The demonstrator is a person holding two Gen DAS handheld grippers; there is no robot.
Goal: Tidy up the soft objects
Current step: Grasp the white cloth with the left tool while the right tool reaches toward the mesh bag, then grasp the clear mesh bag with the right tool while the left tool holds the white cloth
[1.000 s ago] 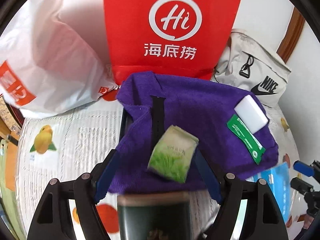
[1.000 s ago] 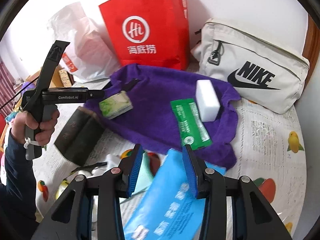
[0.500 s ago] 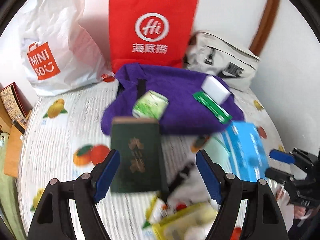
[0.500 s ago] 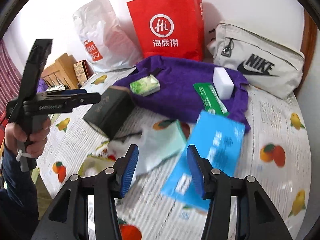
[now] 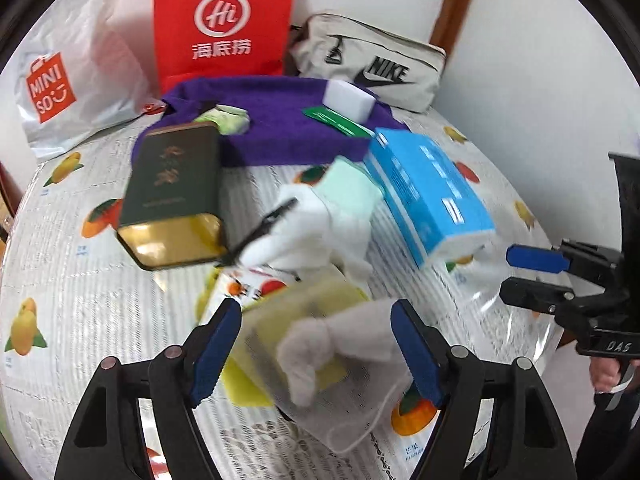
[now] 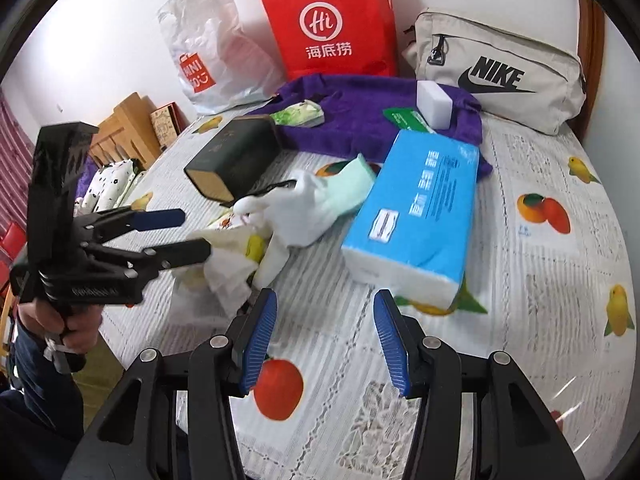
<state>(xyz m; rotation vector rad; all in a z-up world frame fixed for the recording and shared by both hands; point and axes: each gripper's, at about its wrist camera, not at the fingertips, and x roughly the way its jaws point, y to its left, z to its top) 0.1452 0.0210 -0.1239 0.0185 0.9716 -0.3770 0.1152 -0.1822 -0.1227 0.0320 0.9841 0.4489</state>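
Your left gripper (image 5: 316,344) is closing over the white cloth (image 5: 320,344); ahead, the green tin (image 5: 176,188) and blue tissue pack (image 5: 428,196) crowd it; your right gripper (image 6: 324,338) hangs spread, empty.

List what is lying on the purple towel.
On the purple towel: a white sponge block, a green packet partly under it, and a green-white tissue pack. Anything beneath the towel is hidden.

1. A purple towel (image 6: 360,120) is lying spread at the table's far side, carrying a white sponge block (image 6: 434,104), a green sachet (image 6: 404,118) and a green-white tissue pack (image 6: 302,114).
2. A blue tissue pack (image 6: 420,208) is lying flat, overlapping the towel's near edge.
3. A white glove (image 6: 296,208) is lying crumpled beside it.
4. A mint cloth (image 6: 350,184) is resting between the glove and the blue pack.
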